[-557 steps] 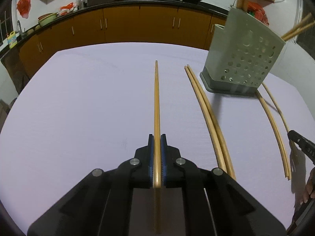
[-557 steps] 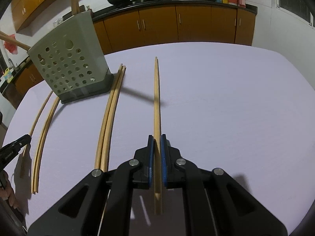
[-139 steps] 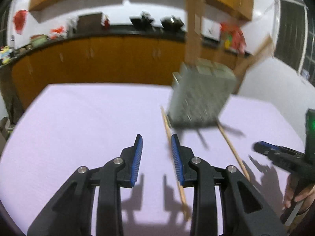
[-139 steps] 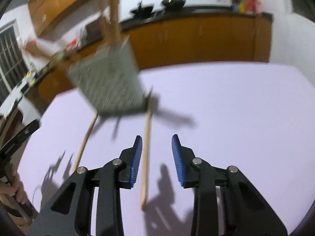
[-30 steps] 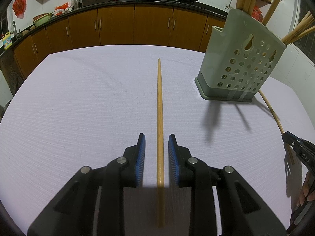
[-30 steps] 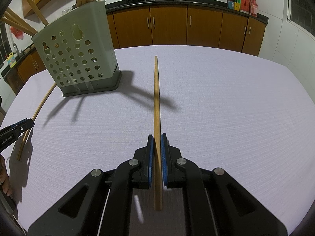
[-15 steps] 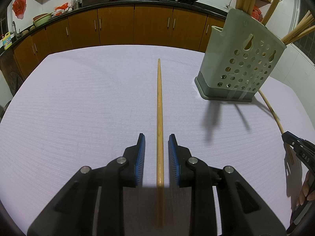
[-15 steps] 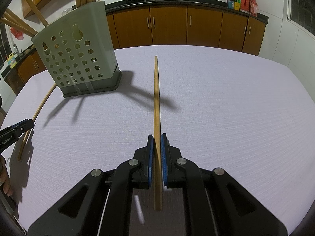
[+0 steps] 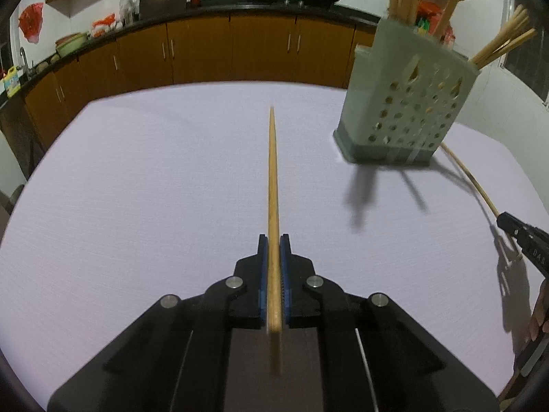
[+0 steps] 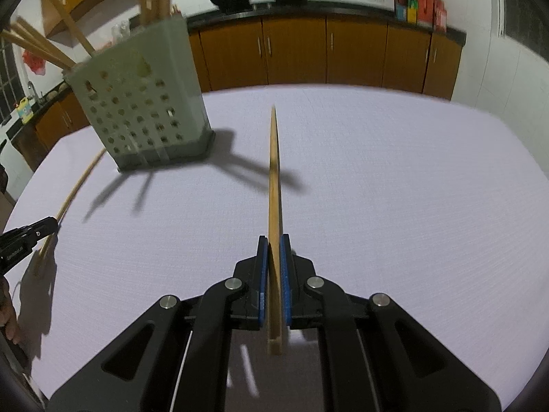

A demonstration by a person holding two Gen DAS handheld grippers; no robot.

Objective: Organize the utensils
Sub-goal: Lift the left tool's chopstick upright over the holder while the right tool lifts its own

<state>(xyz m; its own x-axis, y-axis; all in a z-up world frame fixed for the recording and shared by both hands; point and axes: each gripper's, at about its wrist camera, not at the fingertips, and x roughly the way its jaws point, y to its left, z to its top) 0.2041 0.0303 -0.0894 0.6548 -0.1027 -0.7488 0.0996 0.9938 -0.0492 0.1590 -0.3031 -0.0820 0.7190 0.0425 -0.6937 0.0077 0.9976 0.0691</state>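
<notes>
Left gripper (image 9: 273,257) jaws squeezed on long wooden chopstick (image 9: 272,185). Right gripper (image 10: 273,257) jaws squeezed on second wooden chopstick (image 10: 274,178). Grey holey plastic holder (image 9: 408,103) at 2 o'clock from left gripper, 10 o'clock from right. Best: lift tips high, drop in slowly, no bumping holder.

The left gripper (image 9: 273,240) was clamped tight, its blue-padded fingers (image 9: 262,274) pressed in from both sides with almost no gap between them. The right gripper (image 10: 273,240) was closed the same way (pads just as near together). Both pointed forward, low and roughly level. At the frame edge each tool's black tip showed in the other's view.
</notes>
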